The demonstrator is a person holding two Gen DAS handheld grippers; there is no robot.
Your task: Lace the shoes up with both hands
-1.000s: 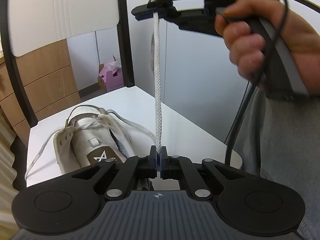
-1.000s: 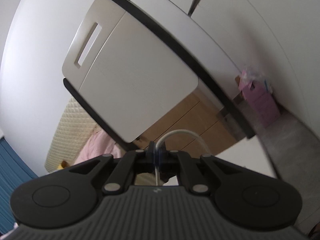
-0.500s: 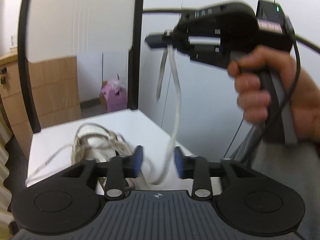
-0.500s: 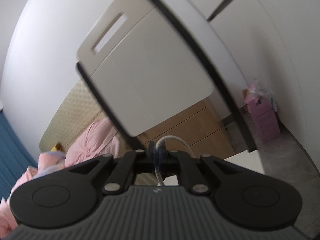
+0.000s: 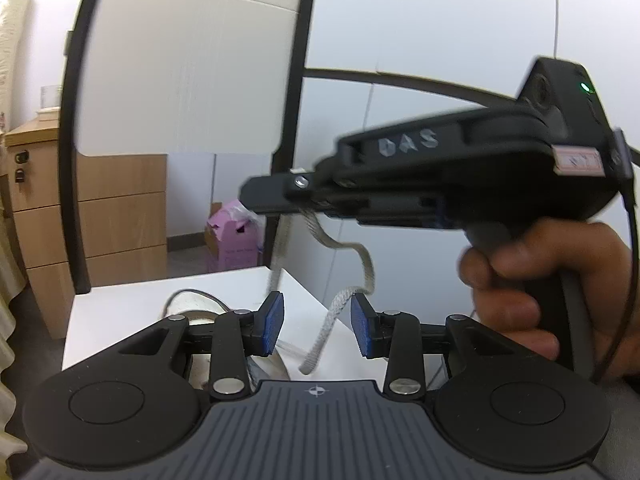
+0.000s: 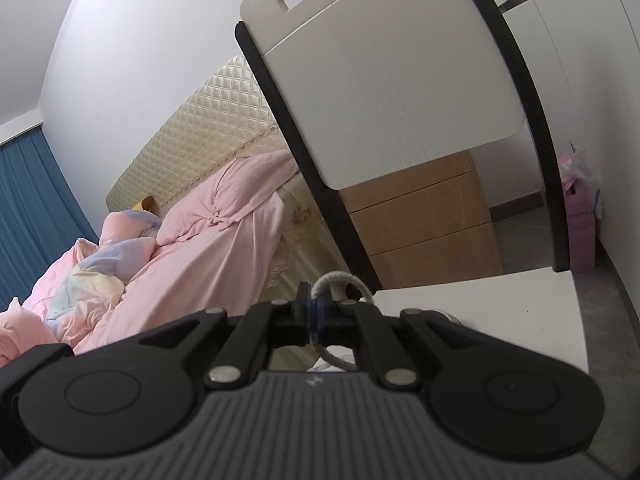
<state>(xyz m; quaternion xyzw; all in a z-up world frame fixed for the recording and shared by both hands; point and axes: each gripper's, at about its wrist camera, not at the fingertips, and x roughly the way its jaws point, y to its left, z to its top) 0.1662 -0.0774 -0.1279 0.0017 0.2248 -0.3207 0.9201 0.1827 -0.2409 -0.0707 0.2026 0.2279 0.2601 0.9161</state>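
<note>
Pink cardboard box (image 5: 234,240) on floor, contents unclear. Right hand-held gripper (image 5: 280,196), marked "DAS", pinches white woven shoelace (image 5: 324,332); left hand-held gripper (image 5: 316,326) opening, lace loose between.

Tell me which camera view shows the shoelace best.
The left wrist view: the shoelace hangs from the shut right claw and dangles, loose, between the opening left claw's pads. The right wrist view shows a short loop.

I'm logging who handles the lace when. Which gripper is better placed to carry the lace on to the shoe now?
Probably the right gripper: its jaws are shut on the lace. The left gripper has its jaws opening, pads clear of the slack lace hanging between them, so it would have to re-grip first.
</note>
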